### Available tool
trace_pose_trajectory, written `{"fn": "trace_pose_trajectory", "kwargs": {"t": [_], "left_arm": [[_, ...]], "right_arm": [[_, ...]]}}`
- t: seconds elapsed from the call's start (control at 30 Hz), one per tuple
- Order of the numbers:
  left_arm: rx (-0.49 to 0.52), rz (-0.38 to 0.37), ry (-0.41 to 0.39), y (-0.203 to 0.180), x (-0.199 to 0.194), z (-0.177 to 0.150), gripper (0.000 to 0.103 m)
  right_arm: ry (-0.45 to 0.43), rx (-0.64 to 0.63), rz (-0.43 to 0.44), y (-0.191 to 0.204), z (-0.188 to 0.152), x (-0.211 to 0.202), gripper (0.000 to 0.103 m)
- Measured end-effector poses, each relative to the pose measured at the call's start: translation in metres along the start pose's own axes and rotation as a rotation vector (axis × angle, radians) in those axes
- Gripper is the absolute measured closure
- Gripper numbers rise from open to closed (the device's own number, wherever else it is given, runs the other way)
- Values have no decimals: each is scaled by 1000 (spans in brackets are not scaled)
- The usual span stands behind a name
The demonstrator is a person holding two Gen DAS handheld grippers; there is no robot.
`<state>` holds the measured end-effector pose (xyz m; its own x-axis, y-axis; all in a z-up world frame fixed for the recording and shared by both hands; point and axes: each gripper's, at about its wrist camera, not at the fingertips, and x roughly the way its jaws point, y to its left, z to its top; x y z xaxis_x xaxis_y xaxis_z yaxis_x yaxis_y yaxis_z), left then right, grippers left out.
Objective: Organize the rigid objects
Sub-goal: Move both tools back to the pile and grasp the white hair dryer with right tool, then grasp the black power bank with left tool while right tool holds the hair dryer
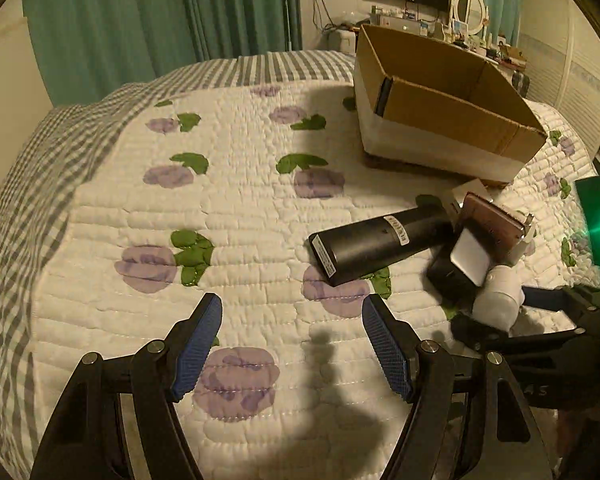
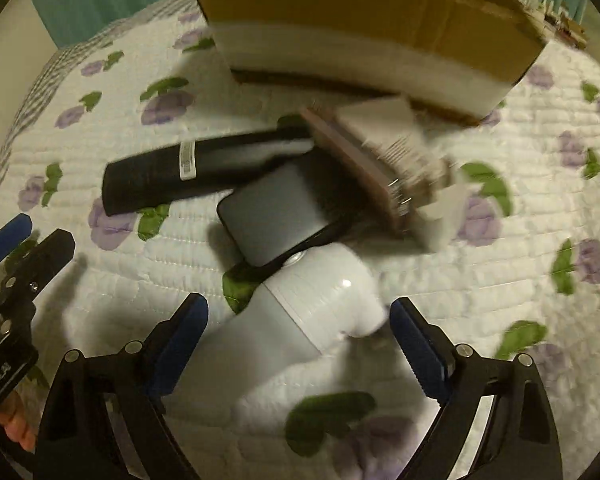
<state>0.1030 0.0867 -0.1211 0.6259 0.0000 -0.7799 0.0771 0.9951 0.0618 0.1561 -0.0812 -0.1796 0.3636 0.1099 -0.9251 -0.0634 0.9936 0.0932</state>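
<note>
Cardboard box (image 1: 440, 108) w/ white lower band sits on the bed's floral quilt (image 1: 140, 208); it's the landmark here. Inside, against its left end wall, a dark flat item (image 1: 383, 96) stands on edge.

Just in front of the box, a pile of rigid objs, all touching or overlapping:
- black rectangular case (image 1: 376, 242) w/ barcode stickers, lying flat, at the pile's left, furthest to the left of the box front.
- brown wooden-backed brush (image 2: 364, 160) w/ metal pins, tilted, closest to the box's front wall; a white card-like piece (image 2: 374, 118) lies between it and the box.
- grey flat pad-like device (image 2: 276, 216) resting over a black item, in front of the brush.
- white cylindrical appliance (image 2: 320, 304) w/ rounded head, furthest from the box, head touching the grey device.

Right hand-held gripper (image 2: 300, 344): jaws spread wide either side of the white appliance, blue pads not pressing on it, gap visible on both sides. View is motion-blurred.

Left hand-held gripper (image 1: 292, 344): jaws apart, nothing between them, over bare quilt left of the pile, well apart from the box.
</note>
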Motion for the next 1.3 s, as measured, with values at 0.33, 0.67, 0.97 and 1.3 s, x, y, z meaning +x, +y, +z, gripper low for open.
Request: {"fn": "trace_pose_trajectory", "kwargs": {"t": [0.33, 0.67, 0.97, 1.3], "left_arm": [[6, -14, 7, -7, -9, 2, 28], [51, -40, 8, -50, -22, 10, 28], [128, -116, 69, -109, 15, 22, 28], [221, -140, 121, -142, 68, 31, 28]], "right_arm": [[-63, -2, 7, -17, -7, -20, 34], [-210, -21, -2, -58, -9, -85, 36], [-216, -96, -29, -102, 20, -82, 36], [-173, -68, -24, -127, 28, -46, 36]]}}
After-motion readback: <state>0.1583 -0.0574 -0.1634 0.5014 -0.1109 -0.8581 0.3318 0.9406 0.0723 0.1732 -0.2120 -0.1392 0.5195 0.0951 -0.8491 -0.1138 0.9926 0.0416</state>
